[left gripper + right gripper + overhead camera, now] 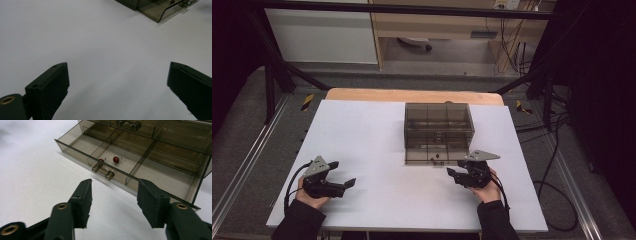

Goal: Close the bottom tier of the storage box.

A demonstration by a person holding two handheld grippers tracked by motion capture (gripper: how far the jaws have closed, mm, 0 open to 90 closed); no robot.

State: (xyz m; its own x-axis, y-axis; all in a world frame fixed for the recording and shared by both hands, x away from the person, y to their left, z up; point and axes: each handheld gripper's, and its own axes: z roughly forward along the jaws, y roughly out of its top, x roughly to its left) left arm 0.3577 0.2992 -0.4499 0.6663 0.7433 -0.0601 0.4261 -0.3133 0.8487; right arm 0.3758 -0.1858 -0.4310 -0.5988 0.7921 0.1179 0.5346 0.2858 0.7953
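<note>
My right gripper sits low over the white table, jaws half spread, nothing between them. Just beyond the tips: the pulled-out bottom drawer of the smoky clear organizer, its bar handle facing me, a small red bead lying in the middle compartment behind it. My left gripper rests well apart, jaws wide, empty. Likely step: lining up on the handle. Next move calls for easing forward, centering on it and pinching squarely.
</note>
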